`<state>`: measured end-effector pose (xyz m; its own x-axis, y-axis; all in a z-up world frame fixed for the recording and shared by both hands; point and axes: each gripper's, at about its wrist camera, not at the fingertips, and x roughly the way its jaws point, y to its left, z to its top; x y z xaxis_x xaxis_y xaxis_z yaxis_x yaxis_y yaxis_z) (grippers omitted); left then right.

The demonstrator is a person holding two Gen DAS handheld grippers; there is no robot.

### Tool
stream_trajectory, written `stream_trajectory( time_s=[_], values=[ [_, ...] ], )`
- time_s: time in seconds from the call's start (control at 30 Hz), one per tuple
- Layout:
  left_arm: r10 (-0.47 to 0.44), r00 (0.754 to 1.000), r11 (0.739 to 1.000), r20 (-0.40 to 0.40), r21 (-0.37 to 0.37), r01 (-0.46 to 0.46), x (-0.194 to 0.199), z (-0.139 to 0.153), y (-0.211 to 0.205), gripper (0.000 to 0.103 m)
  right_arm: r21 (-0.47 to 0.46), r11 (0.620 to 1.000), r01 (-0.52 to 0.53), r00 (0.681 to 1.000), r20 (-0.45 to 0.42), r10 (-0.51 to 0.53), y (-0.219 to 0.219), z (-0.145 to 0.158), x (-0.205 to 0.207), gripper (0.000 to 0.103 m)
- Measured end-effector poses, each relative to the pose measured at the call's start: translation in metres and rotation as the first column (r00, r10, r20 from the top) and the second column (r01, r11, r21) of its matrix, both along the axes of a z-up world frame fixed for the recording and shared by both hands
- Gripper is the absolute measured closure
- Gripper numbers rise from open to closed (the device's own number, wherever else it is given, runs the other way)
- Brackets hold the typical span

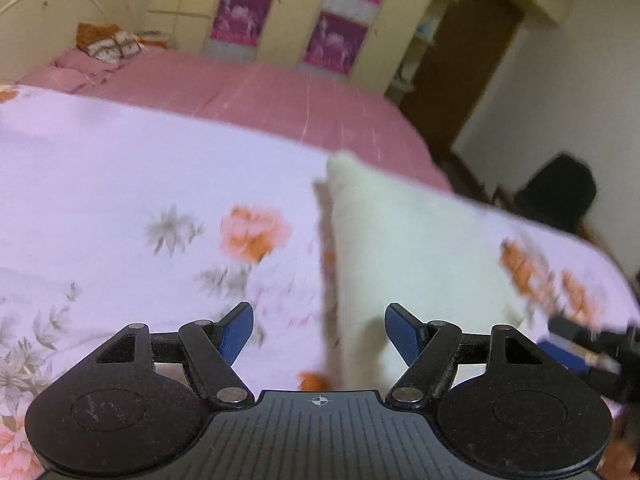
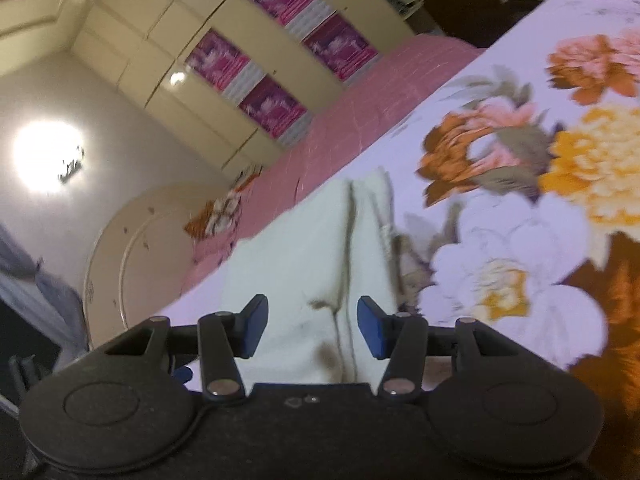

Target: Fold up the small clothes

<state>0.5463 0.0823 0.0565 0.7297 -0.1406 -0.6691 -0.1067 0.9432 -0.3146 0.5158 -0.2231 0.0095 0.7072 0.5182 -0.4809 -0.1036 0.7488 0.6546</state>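
A small cream-white garment (image 1: pixel 408 240) lies folded flat on the floral bedsheet (image 1: pixel 120 168), its long left edge straight. My left gripper (image 1: pixel 318 316) hovers over the garment's near left edge, jaws open, nothing between the blue pads. At the right edge of this view the right gripper (image 1: pixel 580 348) shows as a blur. In the right wrist view the same garment (image 2: pixel 304 240) shows a lengthwise crease and dark smudges near me. My right gripper (image 2: pixel 312 308) stands open just above it, pads apart and not pressing the cloth.
A pink blanket (image 1: pixel 260 88) covers the far half of the bed. An orange patterned bundle (image 1: pixel 108 42) sits by the cream headboard (image 2: pixel 120 248). Cream wardrobes with magenta panels (image 1: pixel 240 20) stand behind. A dark shape (image 1: pixel 560 196) sits off the bed's right side.
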Motion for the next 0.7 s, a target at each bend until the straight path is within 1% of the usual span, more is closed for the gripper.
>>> stream_trajectory(
  time_s=[0.07,0.1,0.17,0.2,0.3,0.37,0.4,0.5,0.6,0.67,0.7],
  values=[
    [-0.018,1.000,1.000,-0.020,0.010,0.018,0.001,-0.010,0.000,0.031,-0.031,0.999,-0.013,1.000,-0.020,0.012,0.009,-0.005,0.008,0.054],
    [-0.021,1.000,1.000,-0.022,0.019,0.022,-0.005,-0.015,0.000,0.031,-0.048,0.999,-0.014,0.999,-0.036,0.013,0.012,-0.009,0.013,0.055],
    [-0.029,1.000,0.998,-0.010,0.051,0.030,-0.001,-0.014,-0.004,0.031,-0.060,0.998,-0.026,0.998,-0.051,0.023,0.016,-0.014,0.017,0.055],
    [-0.029,1.000,0.998,-0.005,0.054,0.029,0.002,-0.011,-0.009,0.031,-0.057,0.998,-0.035,0.998,-0.050,0.032,0.018,-0.015,0.017,0.055],
    [-0.008,0.998,0.999,0.065,0.033,0.006,0.000,0.002,-0.001,0.031,-0.045,0.996,-0.075,0.997,-0.038,0.073,0.023,-0.013,0.017,0.056],
    [0.002,0.998,1.000,0.055,0.025,-0.003,0.007,0.001,0.000,0.031,-0.049,0.996,-0.081,0.996,-0.042,0.079,0.025,-0.015,0.019,0.056],
    [0.001,0.999,1.000,0.045,0.027,-0.002,0.013,-0.005,0.001,0.031,-0.049,0.996,-0.077,0.996,-0.046,0.075,0.025,-0.016,0.021,0.058],
    [-0.028,1.000,0.999,0.011,0.036,0.028,0.024,-0.016,-0.003,0.030,-0.038,0.997,-0.072,0.997,-0.040,0.070,0.026,-0.016,0.026,0.058],
    [-0.042,0.999,0.998,0.005,0.036,0.042,0.030,-0.022,-0.005,0.030,-0.038,0.996,-0.079,0.996,-0.038,0.077,0.031,-0.018,0.035,0.058],
    [-0.043,0.999,0.999,0.007,0.034,0.042,0.029,-0.025,-0.005,0.030,-0.052,0.995,-0.083,0.996,-0.037,0.081,0.035,-0.019,0.040,0.062],
    [-0.042,0.999,0.999,0.007,0.032,0.041,0.029,-0.025,-0.004,0.030,-0.075,0.994,-0.086,0.996,-0.037,0.083,0.038,-0.019,0.042,0.069]
  ],
)
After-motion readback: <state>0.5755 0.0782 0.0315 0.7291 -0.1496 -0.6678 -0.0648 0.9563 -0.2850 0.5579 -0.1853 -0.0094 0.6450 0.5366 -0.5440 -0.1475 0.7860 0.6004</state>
